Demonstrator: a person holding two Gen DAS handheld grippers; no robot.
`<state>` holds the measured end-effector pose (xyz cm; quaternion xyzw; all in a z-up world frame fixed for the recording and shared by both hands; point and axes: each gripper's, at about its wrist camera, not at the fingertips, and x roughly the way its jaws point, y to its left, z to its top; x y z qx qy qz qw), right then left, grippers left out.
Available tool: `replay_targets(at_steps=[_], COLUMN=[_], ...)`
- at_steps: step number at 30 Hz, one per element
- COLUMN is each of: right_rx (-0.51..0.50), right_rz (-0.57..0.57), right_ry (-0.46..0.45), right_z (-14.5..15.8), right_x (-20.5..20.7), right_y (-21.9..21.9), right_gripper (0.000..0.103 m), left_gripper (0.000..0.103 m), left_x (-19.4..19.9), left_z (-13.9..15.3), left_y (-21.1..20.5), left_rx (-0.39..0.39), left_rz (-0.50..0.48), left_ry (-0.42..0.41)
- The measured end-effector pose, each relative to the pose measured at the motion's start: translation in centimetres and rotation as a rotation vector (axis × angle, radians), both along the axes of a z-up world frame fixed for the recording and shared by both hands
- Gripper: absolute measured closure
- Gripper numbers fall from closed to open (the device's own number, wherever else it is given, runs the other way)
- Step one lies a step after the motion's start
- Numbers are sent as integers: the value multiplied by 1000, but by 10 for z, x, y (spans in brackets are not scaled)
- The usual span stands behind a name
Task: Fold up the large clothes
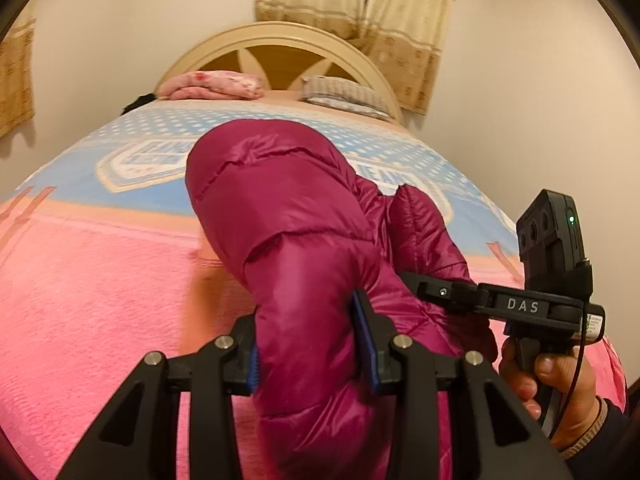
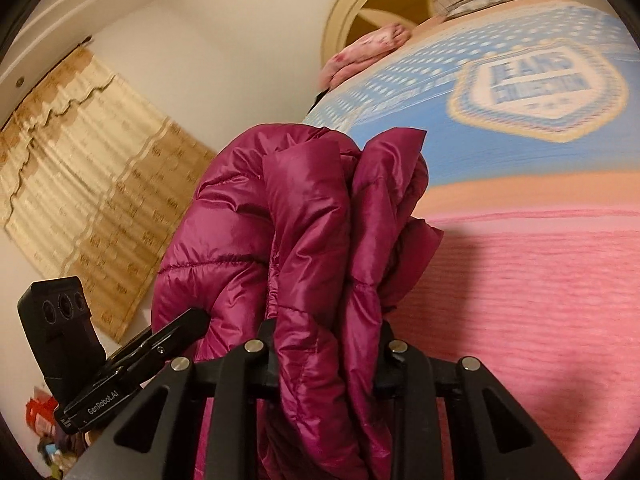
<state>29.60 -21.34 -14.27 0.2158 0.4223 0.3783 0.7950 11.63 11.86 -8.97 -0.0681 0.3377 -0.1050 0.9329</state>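
My left gripper (image 1: 312, 344) clamps a thick roll of the magenta down jacket (image 1: 288, 232); its blue ribbed pads (image 1: 366, 344) press into the glossy, quilted shell from both sides, the black jaws partly closed around the bulk. My right gripper (image 2: 324, 354) likewise pinches several gathered layers of the same jacket (image 2: 280, 232), the jaws narrow and the fabric bulging out above them in puffy, stitched channels.

The jacket hangs bunched between the two tools, lifted above the bedspread (image 1: 100, 288), over its pink half. The shell is smooth and shiny, with soft rounded baffles and fine diagonal quilting on one exposed panel.

The bedspread is a fuzzy, ribbed textile: pink nearest the jacket, then a peach band, then a pale blue field with white dots and a shield-shaped emblem (image 2: 536, 88) beyond the jacket. At the far end of the bedspread lie a rumpled pink floral bundle (image 1: 212, 86) and a flat grey striped pillow (image 1: 344, 94), both against a cream, arched headboard (image 1: 280, 46) with wooden fan-shaped insets.

In the left view, to the right of the jacket, a hand (image 1: 556, 388) grips the black handle of the right tool. Beige patterned curtains (image 1: 356, 0) hang behind the headboard.
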Motion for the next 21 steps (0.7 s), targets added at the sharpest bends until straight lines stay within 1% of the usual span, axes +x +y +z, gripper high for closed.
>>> replay_targets(at_steps=[7,14,18,21], right_rx=[-1,-4,-21,-37], right_rz=[93,179,217,236], right_ry=[4,15,23,40], right_z=[-2,-1,-6,-16], right_x=[3,1,0,0], right_y=[60,123,154,171], right_gripper=[77,77,77,77], left_gripper=[63,64,63,63], left_x=[-9,-15,-18,-21], left_z=[-1,-4,-16,-27], left_y=[42,69,89,98], left_rx=[5,26,26,24], left_rz=[88,165,205,229], left_ry=[-6,-13,7,27])
